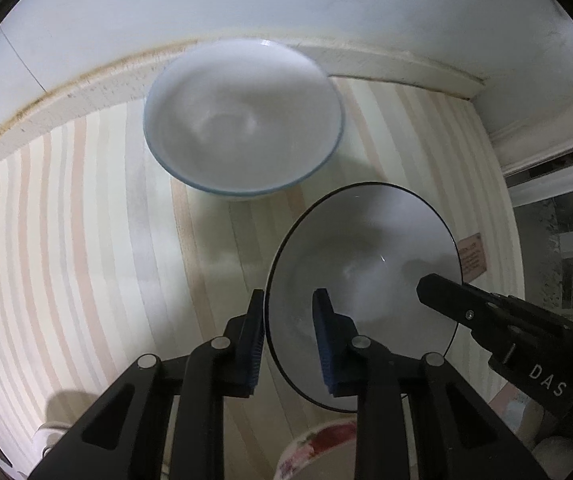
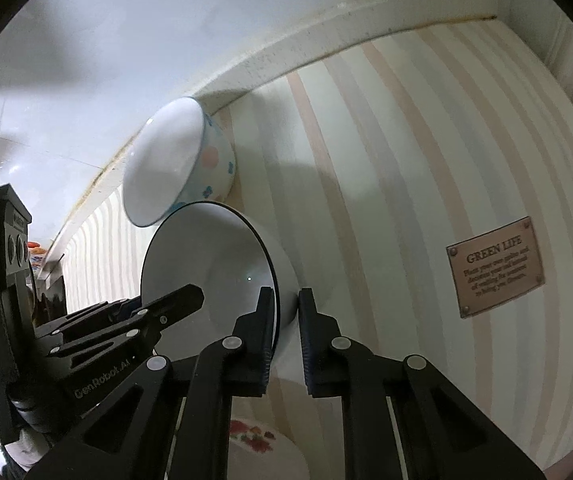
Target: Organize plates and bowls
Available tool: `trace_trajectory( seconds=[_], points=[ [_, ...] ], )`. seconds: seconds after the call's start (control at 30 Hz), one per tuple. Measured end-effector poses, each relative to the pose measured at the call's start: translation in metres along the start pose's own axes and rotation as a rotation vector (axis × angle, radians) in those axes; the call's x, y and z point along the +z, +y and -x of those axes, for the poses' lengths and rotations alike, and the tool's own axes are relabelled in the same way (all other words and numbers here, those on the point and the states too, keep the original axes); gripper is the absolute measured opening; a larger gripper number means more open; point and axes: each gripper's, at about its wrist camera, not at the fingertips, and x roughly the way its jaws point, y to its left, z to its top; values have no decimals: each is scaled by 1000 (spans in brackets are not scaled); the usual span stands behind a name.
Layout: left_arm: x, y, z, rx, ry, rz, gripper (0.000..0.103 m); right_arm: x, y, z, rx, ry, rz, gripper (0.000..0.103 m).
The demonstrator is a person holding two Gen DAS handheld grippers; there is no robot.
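Note:
A white bowl with a dark rim (image 1: 366, 264) is held between both grippers over the striped tablecloth; it also shows in the right wrist view (image 2: 214, 256). My left gripper (image 1: 290, 312) straddles its near rim, one finger inside, one outside, shut on it. My right gripper (image 2: 286, 308) is shut on the opposite rim, and shows in the left wrist view (image 1: 438, 288). A white bowl with a blue rim (image 1: 242, 116) stands farther back by the wall; its flowered outside shows in the right wrist view (image 2: 174, 160).
A flowered dish (image 1: 318, 448) lies below the grippers, also in the right wrist view (image 2: 258, 440). The striped tablecloth (image 1: 86, 240) meets a white wall ledge (image 1: 86, 84). A brown label (image 2: 494, 268) lies on the cloth to the right.

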Motion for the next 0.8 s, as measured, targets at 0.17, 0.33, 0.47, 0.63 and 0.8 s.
trace_trajectory(
  seconds=[0.17, 0.33, 0.47, 0.63, 0.8],
  points=[
    [-11, -8, 30, 2, -48, -26, 21, -8, 8, 24, -3, -25, 30, 14],
    [-28, -16, 60, -6, -78, -53, 21, -26, 15, 56, 7, -54, 50, 14],
    [-48, -20, 81, -12, -88, -81, 21, -45, 21, 82, 16, -75, 61, 14],
    [-74, -24, 87, -24, -68, -94, 21, -77, 25, 106, 27, -88, 61, 14],
    [-100, -25, 79, -20, -36, -103, 21, -113, 24, 111, 25, -61, 47, 14]
  ],
)
